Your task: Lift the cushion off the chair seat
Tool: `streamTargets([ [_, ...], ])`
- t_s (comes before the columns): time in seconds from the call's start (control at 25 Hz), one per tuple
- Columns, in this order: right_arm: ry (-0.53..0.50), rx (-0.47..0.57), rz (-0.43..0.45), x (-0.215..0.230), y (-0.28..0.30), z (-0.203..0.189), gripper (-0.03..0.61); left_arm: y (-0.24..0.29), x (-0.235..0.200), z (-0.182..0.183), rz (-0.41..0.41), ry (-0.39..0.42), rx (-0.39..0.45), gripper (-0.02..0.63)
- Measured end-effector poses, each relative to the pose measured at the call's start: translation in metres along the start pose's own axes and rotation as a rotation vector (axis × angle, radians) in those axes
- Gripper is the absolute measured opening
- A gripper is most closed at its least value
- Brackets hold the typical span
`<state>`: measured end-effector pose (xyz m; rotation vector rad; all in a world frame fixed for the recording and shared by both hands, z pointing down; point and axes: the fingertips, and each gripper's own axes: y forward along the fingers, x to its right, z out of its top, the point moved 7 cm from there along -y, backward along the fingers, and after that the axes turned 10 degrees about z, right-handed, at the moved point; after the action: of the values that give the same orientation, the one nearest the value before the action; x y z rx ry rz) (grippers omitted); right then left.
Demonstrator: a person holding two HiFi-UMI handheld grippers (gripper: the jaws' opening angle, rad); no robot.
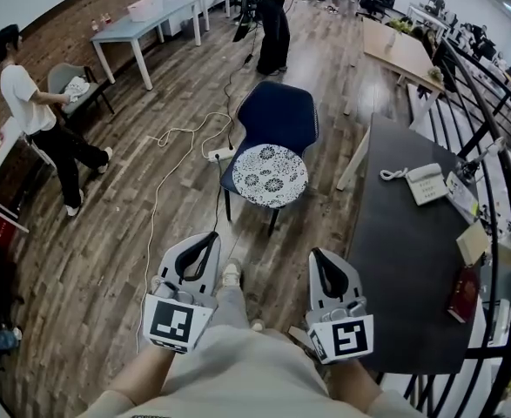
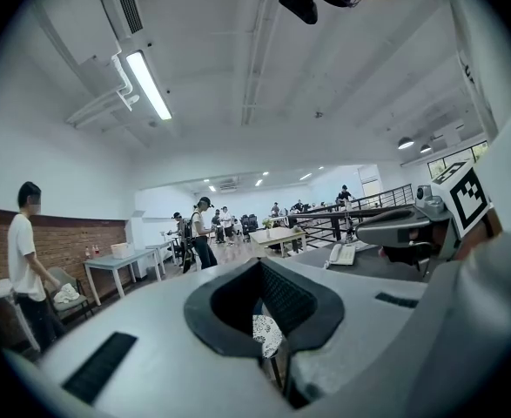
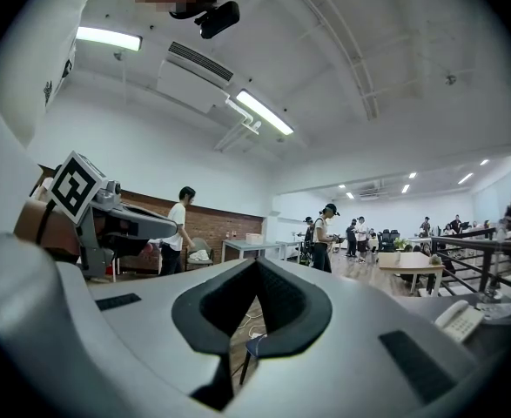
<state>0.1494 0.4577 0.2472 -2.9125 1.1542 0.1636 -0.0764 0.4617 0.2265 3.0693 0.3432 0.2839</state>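
A round white cushion (image 1: 271,175) with a dark floral print lies on the seat of a dark blue chair (image 1: 279,114) a short way ahead of me on the wooden floor. My left gripper (image 1: 210,236) and right gripper (image 1: 318,254) are held level side by side, well short of the chair and pointing toward it. Both are shut with nothing between their jaws. A sliver of the cushion (image 2: 266,334) shows through the gap below the left gripper's (image 2: 259,262) tips. In the right gripper view, the right gripper (image 3: 255,264) shows a chair edge (image 3: 253,345) through its gap.
A dark table (image 1: 394,259) stands at the right with a telephone (image 1: 426,183) and a red book (image 1: 464,293), a black railing (image 1: 499,190) beyond it. A power strip (image 1: 220,153) and cable lie left of the chair. A person (image 1: 37,111) stands far left, another (image 1: 272,24) behind the chair.
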Motion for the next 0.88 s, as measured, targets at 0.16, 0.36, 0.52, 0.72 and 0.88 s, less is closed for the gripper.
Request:
streamTargets([
  [0.16,-0.003,0.003,-0.007,0.014,0.01,-0.009,0.002,0.016,-0.003,-0.007,0.008,0.0,-0.005,0.003],
  [0.36,-0.001,0.0,-0.027,0.035,0.031,-0.025,0.002,0.045,-0.011,-0.016,0.015,0.0,0.006,0.003],
  [0.52,0.002,-0.024,-0.023,0.047,0.055,-0.031,0.002,0.071,-0.021,-0.019,0.007,-0.008,0.011,0.003],
  [0.72,0.013,-0.035,-0.03,0.062,0.089,-0.035,0.002,0.103,-0.036,-0.034,-0.007,0.003,-0.018,0.003],
  [0.88,0.021,-0.046,-0.015,0.072,0.121,-0.038,0.002,0.131,-0.053,-0.042,-0.01,0.001,-0.04,0.003],
])
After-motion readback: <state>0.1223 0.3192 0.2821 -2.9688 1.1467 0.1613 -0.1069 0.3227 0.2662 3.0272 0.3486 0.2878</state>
